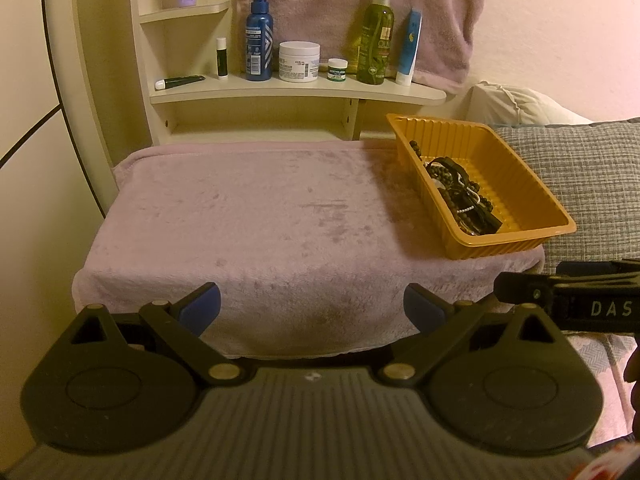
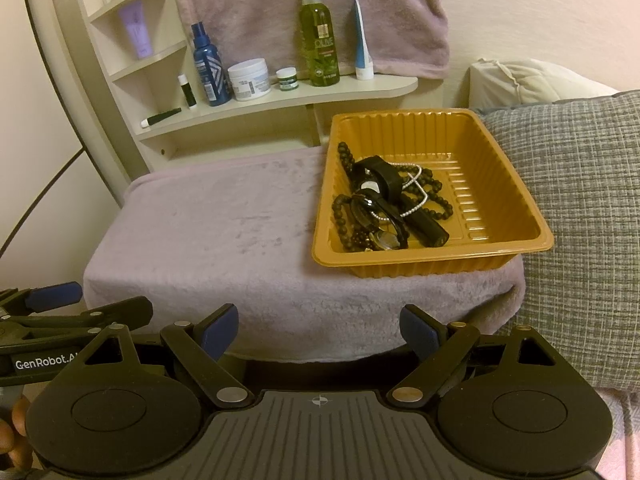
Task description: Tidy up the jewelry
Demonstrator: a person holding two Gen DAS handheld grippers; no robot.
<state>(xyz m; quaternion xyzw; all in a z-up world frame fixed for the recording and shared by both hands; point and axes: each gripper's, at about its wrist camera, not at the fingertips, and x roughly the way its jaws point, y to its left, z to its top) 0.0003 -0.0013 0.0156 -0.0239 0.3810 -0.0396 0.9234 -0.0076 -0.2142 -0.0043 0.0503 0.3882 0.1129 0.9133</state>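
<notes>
An orange ribbed plastic tray [image 2: 516, 240] sits at the right end of a tabletop draped in a pale lilac plush towel [image 2: 208, 232], its right rim just beside a grey woven cushion [image 2: 580, 200]. Inside, crowded toward the tray's left half, lies a tangle of jewelry [image 2: 384, 204]: strands of dark round beads, a thin chain of small pale pearls, a black strap looped over itself, and a dark oblong piece whose long axis runs from the heap's centre toward the tray's near right corner. The right half of the tray floor is bare ribbed plastic. The tray's long sides run away from the camera, toward a cream shelf [image 2: 380, 84] lined with bottles, jars and tubes.

The right tool [image 2: 319, 330] hangs short of the towel's near edge, its blue-padded jaws spread wide with nothing between them. The left tool [image 1: 312, 306] is likewise parted and empty, level with it at the tabletop's front.
</notes>
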